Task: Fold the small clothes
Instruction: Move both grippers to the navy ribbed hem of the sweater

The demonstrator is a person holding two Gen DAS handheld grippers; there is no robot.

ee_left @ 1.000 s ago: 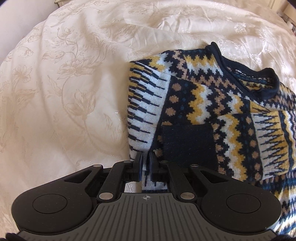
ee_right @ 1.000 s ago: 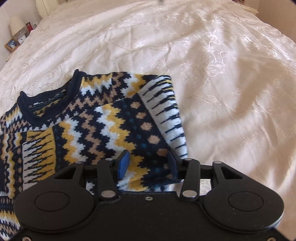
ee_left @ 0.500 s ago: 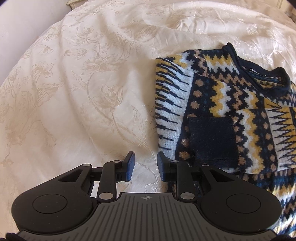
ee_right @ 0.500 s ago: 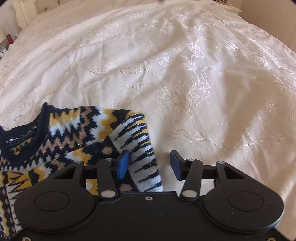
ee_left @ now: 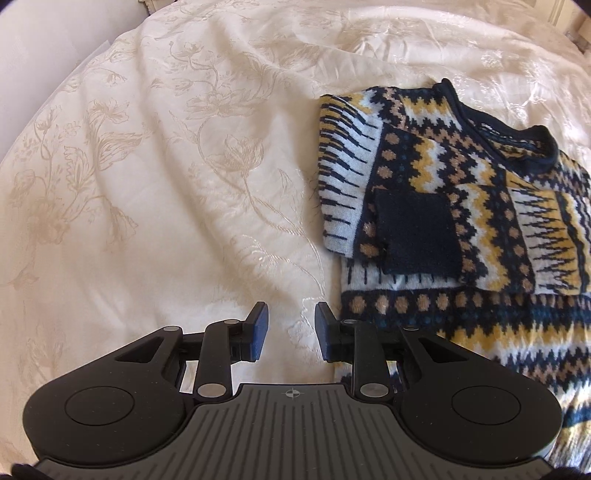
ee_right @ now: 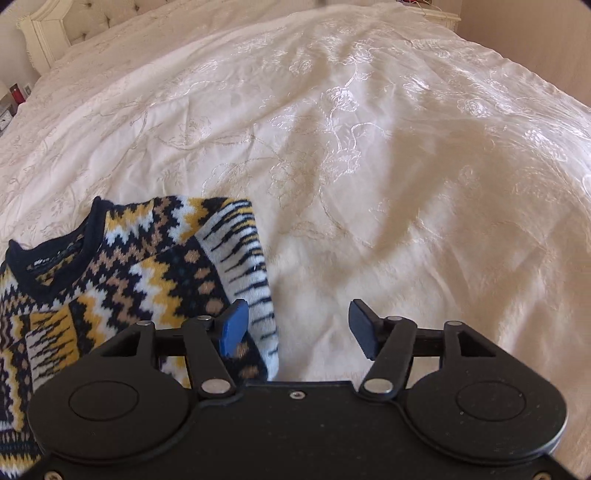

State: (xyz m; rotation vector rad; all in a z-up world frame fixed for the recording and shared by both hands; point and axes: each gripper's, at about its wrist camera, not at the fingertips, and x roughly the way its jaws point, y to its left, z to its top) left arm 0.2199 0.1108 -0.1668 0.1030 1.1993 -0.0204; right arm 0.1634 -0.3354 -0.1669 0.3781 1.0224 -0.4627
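Note:
A small knitted sweater (ee_left: 461,206) in navy, yellow, white and tan lies on the cream bedspread (ee_left: 166,177), both sleeves folded in over its body and a navy cuff (ee_left: 417,236) on top. In the right wrist view the same sweater (ee_right: 140,284) fills the lower left, collar to the left. My left gripper (ee_left: 291,325) stands open over bare bedspread just left of the sweater's edge, holding nothing. My right gripper (ee_right: 299,325) is open too, with its left finger over the sweater's right edge and its right finger over the bedspread.
The embroidered bedspread (ee_right: 369,147) spreads far to the left and right of the sweater. A tufted headboard (ee_right: 55,26) and small items on a nightstand (ee_right: 14,99) sit at the far left of the right wrist view.
My left gripper let go of the sweater's edge, opened, and drew back leftward onto the bedspread. My right gripper slid right off the sweater body and opened wider.

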